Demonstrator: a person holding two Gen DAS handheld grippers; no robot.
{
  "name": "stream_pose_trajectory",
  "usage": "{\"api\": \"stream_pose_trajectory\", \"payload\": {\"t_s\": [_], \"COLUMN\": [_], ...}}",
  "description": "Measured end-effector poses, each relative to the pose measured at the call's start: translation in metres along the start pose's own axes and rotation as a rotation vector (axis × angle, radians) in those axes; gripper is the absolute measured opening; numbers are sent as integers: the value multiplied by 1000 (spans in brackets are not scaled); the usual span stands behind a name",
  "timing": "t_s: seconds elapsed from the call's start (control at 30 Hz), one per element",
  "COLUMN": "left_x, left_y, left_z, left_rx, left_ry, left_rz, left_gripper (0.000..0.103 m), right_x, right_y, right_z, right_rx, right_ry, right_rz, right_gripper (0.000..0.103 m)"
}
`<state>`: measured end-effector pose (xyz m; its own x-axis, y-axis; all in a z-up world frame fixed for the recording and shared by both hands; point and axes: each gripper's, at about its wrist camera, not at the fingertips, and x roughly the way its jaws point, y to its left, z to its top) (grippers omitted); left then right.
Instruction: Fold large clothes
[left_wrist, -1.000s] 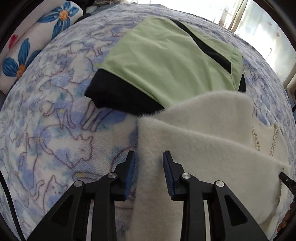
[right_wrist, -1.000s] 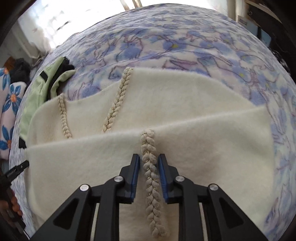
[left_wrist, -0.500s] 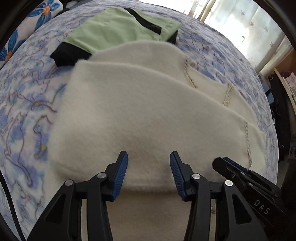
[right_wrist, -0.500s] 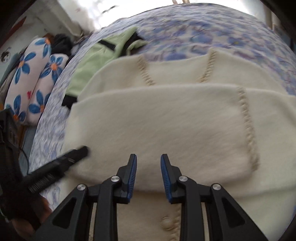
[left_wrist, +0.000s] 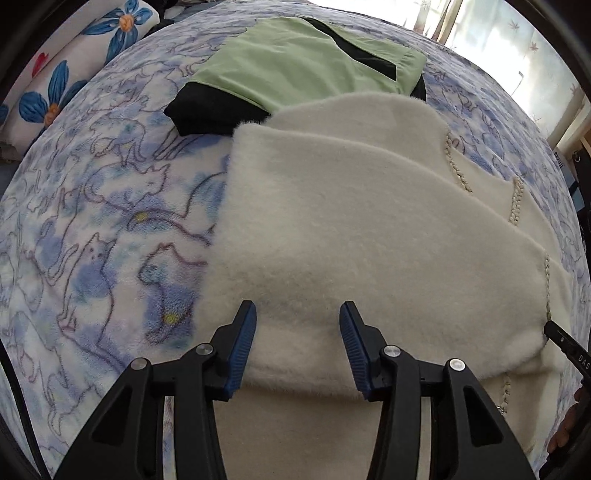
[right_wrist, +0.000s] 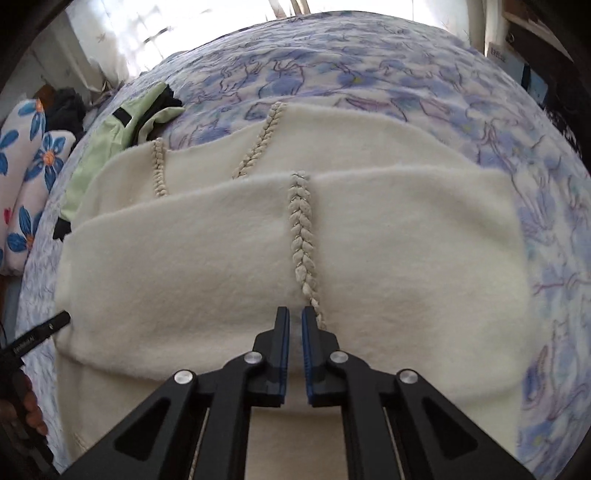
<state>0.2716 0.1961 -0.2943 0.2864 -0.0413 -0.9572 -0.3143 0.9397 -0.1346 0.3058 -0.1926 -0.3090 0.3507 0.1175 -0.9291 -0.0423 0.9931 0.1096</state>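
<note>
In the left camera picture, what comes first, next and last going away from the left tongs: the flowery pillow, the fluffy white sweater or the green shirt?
1. Fluffy white sweater: right under the left tongs.
2. Green shirt: farther up the bed, behind the sweater.
3. Flowery pillow: far upper left, at the bed's edge.

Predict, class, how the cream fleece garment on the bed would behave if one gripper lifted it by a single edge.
The cream fleece garment would probably flop and unfold: it lies in soft, rounded layers with no crisp creases. Its thick nap suggests the pads would hold without slipping. The braided trim may stiffen that line slightly, though I can't be sure.
</note>
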Motion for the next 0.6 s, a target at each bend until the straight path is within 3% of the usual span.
{"api": "stream_pose_trajectory", "payload": {"t_s": [0.2,0.6], "left_x": [-18,-97], "left_y": [-20,-62], "left_z": [-10,-22], "left_rx": [-87,27], "left_ry": [50,29], "left_rz": [-39,-46], "left_gripper": [46,55], "right_x": [-18,-94], "right_y": [1,1], "right_z": [-2,-8], "right_rx": [69,48], "right_ry": [52,50], "right_rz": [8,22], "right_gripper": [9,9]}}
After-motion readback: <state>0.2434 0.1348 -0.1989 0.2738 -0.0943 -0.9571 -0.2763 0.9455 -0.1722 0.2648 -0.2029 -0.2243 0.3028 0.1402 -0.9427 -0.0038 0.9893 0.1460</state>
